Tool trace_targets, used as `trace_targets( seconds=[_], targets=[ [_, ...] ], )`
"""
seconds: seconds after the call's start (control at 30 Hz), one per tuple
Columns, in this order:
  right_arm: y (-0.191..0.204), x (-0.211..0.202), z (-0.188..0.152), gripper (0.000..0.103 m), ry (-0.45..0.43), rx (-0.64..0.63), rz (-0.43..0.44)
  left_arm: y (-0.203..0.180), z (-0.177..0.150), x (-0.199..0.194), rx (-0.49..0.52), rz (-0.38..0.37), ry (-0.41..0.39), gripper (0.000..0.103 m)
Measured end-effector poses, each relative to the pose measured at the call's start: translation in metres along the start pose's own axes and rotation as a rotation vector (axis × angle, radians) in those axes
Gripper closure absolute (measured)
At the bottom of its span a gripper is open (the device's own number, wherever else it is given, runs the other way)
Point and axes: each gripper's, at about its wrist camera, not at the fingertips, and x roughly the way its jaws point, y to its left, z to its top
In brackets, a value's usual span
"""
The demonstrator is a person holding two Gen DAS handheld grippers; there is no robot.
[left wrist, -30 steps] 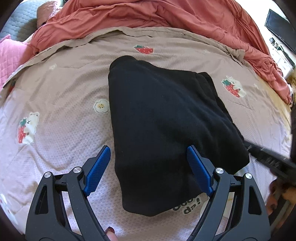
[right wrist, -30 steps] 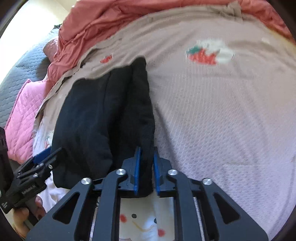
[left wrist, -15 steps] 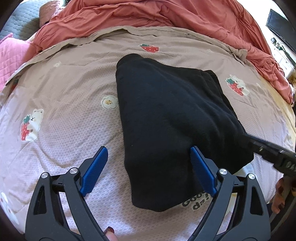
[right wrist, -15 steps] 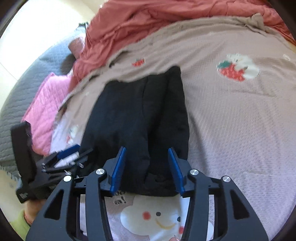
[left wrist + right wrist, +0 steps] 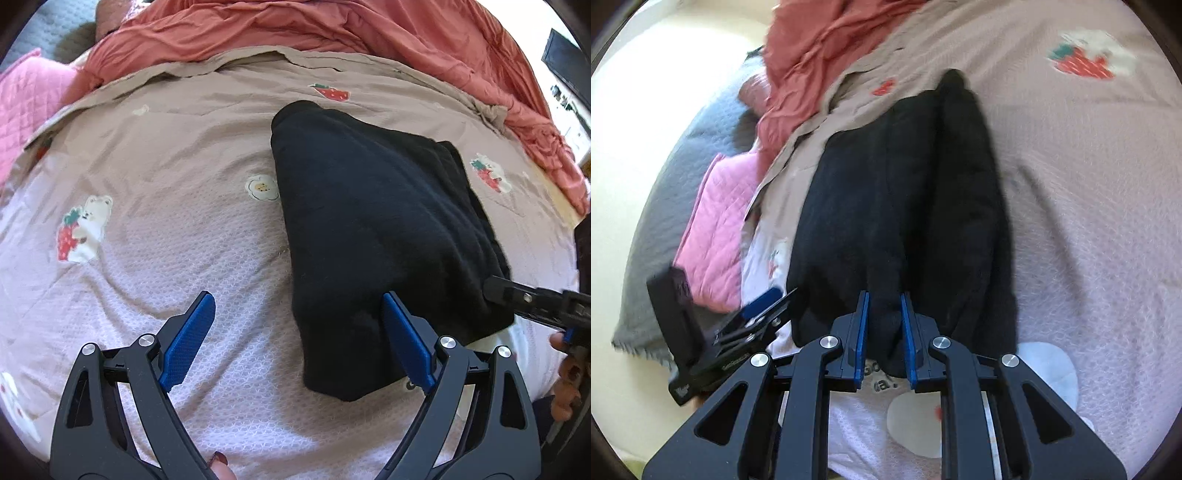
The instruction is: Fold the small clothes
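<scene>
A folded black garment point(image 5: 376, 229) lies on the pink-beige quilt point(image 5: 166, 229), with its near edge toward both grippers. My left gripper point(image 5: 297, 295) hovers wide open at the garment's near left corner; one finger is over the cloth and the other over bare quilt, holding nothing. In the right wrist view the black garment point(image 5: 905, 192) runs away from my right gripper point(image 5: 883, 295). Its jaws are closing, with a bunch of the near edge pinched between the blue pads point(image 5: 862, 325). The right gripper point(image 5: 517, 295) also shows at the right edge of the left wrist view.
A rumpled red blanket point(image 5: 314, 29) lies across the far side of the bed. A pink quilted pillow point(image 5: 716, 221) and a grey cover point(image 5: 665, 192) sit to the left. Strawberry and bear patches point(image 5: 83, 229) dot the quilt. A dark screen point(image 5: 565, 70) stands far right.
My right gripper let go of the garment's right fold, shifted left and closed again on the near edge. The left gripper slid left and stayed open, so the garment sits further right in its view.
</scene>
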Motion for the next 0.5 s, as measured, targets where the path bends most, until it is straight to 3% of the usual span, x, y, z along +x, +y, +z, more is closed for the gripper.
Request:
trace_targets(
  seconds=[0.13,0.23,0.33,0.5],
  targets=[
    [-0.004,-0.012,0.003,0.068,-0.040,0.001,-0.051,-0.009,0.002,-0.008,0.029,0.009,-0.027,0.019],
    [0.001,-0.023,0.002,0.067,-0.089,-0.047,-0.090,-0.014,0.005,-0.014,0.029,-0.006,-0.043,0.019],
    [0.009,-0.031,0.003,0.063,-0.146,-0.116,-0.183,-0.023,0.006,-0.016,0.056,-0.009,-0.049,0.019],
    [0.003,-0.031,0.005,0.063,-0.167,-0.107,-0.188,-0.028,0.007,-0.014,0.057,-0.014,-0.042,0.019]
  ],
)
